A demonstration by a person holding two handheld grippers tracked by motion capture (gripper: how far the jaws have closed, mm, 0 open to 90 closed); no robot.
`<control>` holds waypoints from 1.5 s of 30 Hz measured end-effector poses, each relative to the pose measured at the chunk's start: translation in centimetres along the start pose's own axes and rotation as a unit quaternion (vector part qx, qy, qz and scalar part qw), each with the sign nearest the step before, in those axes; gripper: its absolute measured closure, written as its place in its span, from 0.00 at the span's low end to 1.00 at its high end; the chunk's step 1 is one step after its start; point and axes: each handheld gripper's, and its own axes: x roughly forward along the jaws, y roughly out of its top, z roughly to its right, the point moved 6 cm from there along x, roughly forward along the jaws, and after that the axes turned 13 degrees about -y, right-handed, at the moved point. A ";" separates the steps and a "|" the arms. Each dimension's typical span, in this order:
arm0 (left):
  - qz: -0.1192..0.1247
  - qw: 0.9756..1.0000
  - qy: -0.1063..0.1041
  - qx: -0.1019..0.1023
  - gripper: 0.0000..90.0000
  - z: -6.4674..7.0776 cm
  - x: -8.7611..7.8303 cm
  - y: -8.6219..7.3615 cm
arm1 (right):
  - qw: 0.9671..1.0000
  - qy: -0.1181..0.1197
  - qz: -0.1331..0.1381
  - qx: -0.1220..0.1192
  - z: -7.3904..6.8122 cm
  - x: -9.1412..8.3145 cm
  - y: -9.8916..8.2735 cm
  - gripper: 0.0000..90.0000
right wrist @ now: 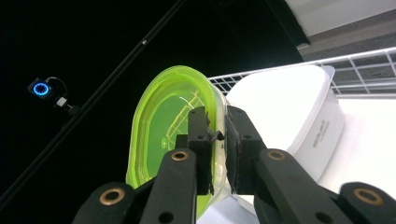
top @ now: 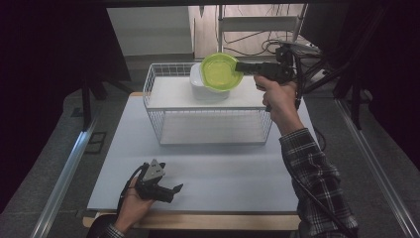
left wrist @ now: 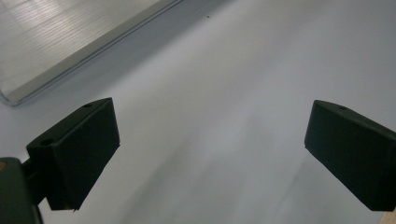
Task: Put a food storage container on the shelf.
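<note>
Now right hand-held gripper (right wrist: pixel 217 140) clamps green lid (right wrist: pixel 170 135) rim, lid on edge; left hand-held gripper (left wrist: pixel 210 154) open.

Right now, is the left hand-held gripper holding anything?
No, the left hand-held gripper is open, with bare table between its jaws.

Lid (top: pixel 221 72) above the tub (top: pixel 200 85) on the rack (top: pixel 163 94).

one translucent green lid (top: pixel 221 72) at twelve o'clock, one white container (top: pixel 205 89) just beneath it, one white wire rack (top: pixel 153 106). two grippers: the right gripper (top: pixel 239 67) at one o'clock, the left gripper (top: pixel 174 191) at seven o'clock. one white table (top: pixel 223 173).
</note>
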 end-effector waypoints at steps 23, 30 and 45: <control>-0.001 1.000 -0.002 0.002 0.03 0.1 0.0 0.0 | 0.999 -0.032 0.022 -0.001 -0.2 2.0 2.2 0.90; -0.001 1.000 -0.004 0.002 0.03 0.1 0.0 0.0 | 0.999 -0.047 0.025 -0.005 0.0 2.9 2.6 0.90; -0.002 1.000 -0.007 0.004 0.03 0.2 0.1 0.0 | 0.998 -0.066 0.021 -0.004 -0.2 4.5 3.0 0.90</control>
